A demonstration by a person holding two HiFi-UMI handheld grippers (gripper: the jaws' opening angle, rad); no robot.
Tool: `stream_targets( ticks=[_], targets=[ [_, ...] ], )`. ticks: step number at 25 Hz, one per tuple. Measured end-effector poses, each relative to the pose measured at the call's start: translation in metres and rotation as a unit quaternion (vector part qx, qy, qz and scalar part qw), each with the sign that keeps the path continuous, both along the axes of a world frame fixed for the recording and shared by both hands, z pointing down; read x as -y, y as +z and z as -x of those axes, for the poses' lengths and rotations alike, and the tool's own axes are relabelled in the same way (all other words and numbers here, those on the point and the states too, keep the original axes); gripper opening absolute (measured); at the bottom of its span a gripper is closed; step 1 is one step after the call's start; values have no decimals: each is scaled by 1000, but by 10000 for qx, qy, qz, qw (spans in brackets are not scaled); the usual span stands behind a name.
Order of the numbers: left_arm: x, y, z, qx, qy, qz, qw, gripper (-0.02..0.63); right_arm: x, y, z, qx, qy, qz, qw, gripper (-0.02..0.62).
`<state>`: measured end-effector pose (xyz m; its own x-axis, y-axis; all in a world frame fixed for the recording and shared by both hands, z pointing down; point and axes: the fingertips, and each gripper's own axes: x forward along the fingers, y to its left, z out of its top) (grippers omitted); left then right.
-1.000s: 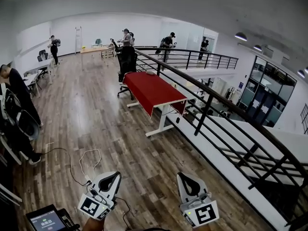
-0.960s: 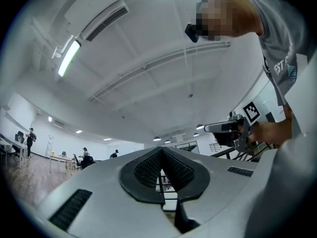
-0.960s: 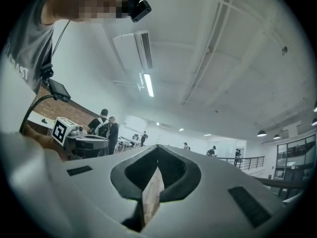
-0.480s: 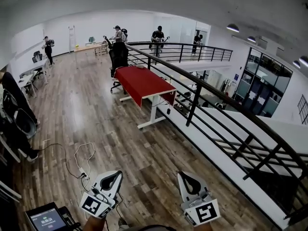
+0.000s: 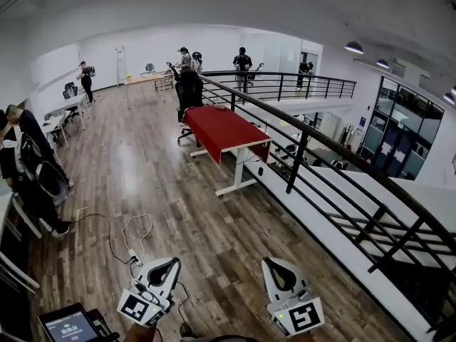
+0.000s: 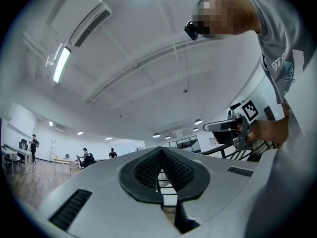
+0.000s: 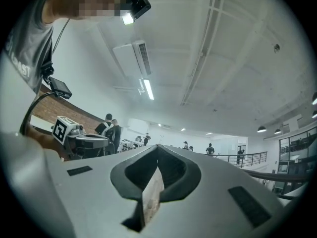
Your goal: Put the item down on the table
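A table with a red cloth (image 5: 224, 130) stands far ahead beside the black railing (image 5: 306, 137). Low in the head view, my left gripper (image 5: 173, 261) and right gripper (image 5: 270, 261) are held side by side over the wooden floor, well short of that table. In the left gripper view, the left gripper (image 6: 160, 150) has its pads meeting at the tip with nothing between them. The right gripper (image 7: 158, 148) is shut too. A pale wood-coloured sliver shows in its gap, and I cannot tell whether it is an item or the floor behind.
A white cable (image 5: 134, 232) loops on the floor just ahead of the left gripper. A tablet (image 5: 70, 324) sits at the bottom left. Seated and standing people (image 5: 32, 159) and desks line the left wall, and more people (image 5: 187, 61) stand at the far end.
The room has shifted a little in the head view, left and then back. Both grippers keep the same pose and stay shut.
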<state>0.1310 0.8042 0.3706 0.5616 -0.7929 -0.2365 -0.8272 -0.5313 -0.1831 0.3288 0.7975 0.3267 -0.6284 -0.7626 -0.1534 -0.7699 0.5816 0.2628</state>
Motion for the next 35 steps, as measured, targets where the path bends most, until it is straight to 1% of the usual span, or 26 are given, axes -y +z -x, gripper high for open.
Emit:
stream_targets(
  ticks=[5, 9, 12, 16, 19, 22, 30, 35],
  targets=[
    [-25, 7, 17, 23, -218, 67, 9997, 0, -11, 12, 17, -2, -221, 148, 9996, 2],
    [-29, 17, 37, -21, -314, 212, 9993, 0, -16, 15, 37, -6, -329, 203, 9993, 2],
    [-26, 16, 56, -106, -296, 195, 9993, 0, -12, 13, 56, -60, -299, 224, 9993, 2],
    [-19, 4, 87, -169, -258, 148, 9994, 0, -9, -4, 92, -98, -341, 88, 9993, 2],
    [-13, 9, 111, -213, -276, 198, 9992, 0, -7, -4, 117, -161, -383, 112, 9991, 2],
    [-7, 12, 127, -237, -208, 202, 9993, 0, -2, 0, 132, -221, -307, 121, 9992, 2],
    [7, 24, 142, -256, -19, 310, 9992, 0, 5, 10, 154, -412, -184, 126, 9989, 2],
    [12, 25, 147, -236, -5, 350, 9991, 0, 9, 13, 154, -394, -110, 181, 9990, 2]
  ],
)
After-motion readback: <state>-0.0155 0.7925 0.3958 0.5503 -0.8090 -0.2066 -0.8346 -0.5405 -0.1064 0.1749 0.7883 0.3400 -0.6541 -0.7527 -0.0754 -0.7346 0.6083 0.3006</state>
